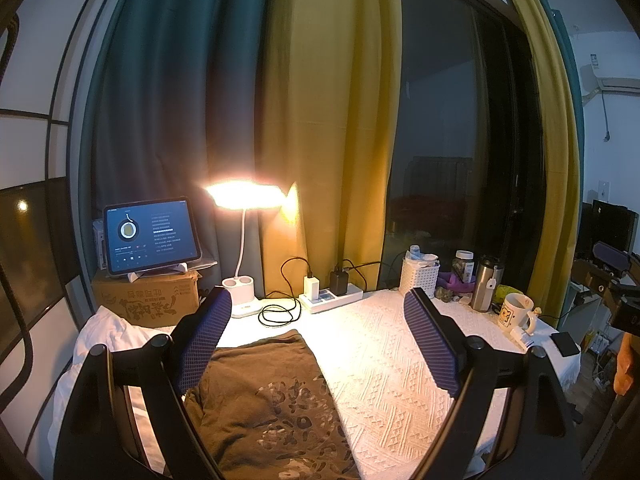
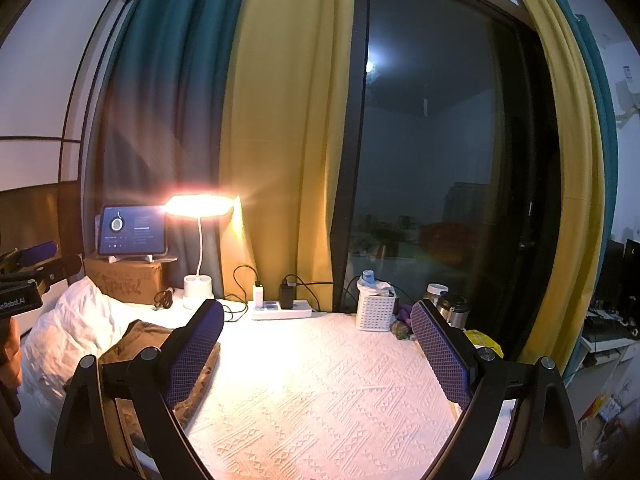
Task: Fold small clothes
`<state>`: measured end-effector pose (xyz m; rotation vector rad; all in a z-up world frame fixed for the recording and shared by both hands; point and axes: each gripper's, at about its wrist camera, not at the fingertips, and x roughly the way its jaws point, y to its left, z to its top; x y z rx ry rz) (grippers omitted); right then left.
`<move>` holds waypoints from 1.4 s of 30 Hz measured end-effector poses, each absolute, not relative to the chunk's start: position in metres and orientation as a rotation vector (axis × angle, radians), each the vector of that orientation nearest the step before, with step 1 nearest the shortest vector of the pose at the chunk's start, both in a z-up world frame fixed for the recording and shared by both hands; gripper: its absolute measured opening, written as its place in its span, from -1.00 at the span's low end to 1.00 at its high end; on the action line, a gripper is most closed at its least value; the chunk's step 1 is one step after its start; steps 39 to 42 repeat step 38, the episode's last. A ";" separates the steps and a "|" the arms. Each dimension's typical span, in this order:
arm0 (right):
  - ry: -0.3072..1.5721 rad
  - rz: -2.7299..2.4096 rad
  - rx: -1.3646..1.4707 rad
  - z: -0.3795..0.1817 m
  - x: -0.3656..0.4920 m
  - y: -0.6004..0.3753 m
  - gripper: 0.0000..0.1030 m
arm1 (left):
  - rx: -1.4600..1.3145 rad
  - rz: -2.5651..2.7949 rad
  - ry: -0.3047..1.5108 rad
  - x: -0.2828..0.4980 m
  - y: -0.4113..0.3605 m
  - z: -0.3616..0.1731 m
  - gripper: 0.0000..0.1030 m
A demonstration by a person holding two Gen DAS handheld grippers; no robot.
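A small brown garment [image 1: 272, 396] with a pale printed pattern lies flat on the white textured table cover [image 1: 392, 364]. My left gripper [image 1: 320, 340] is open and empty, held above the garment's right part. In the right wrist view the garment [image 2: 148, 336] lies at the left, partly behind the left finger. My right gripper [image 2: 316, 352] is open and empty over the bare white cover [image 2: 320, 392], to the right of the garment. The other gripper shows at the left edge [image 2: 28, 276] of the right wrist view and at the right edge [image 1: 616, 276] of the left wrist view.
At the back stand a lit desk lamp [image 1: 244, 200], a tablet [image 1: 150, 234] on a cardboard box [image 1: 148, 296], a power strip [image 1: 332, 300] with chargers and cables, a white basket [image 1: 420, 276], a jar, a steel flask [image 1: 486, 284] and a mug [image 1: 516, 312]. A white pillow [image 2: 72, 332] lies left. A phone [image 1: 564, 343] lies right.
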<state>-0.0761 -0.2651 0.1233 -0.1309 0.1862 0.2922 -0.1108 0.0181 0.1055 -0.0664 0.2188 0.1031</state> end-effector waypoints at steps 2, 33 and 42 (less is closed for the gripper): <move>0.187 0.292 -0.131 0.123 -0.076 -0.265 0.86 | -0.065 0.103 0.220 -0.111 0.019 0.105 0.70; 0.204 0.313 -0.145 0.117 -0.070 -0.269 0.86 | -0.055 0.091 0.223 -0.111 0.020 0.103 0.70; 0.205 0.312 -0.146 0.117 -0.069 -0.269 0.86 | -0.046 0.082 0.219 -0.112 0.020 0.101 0.70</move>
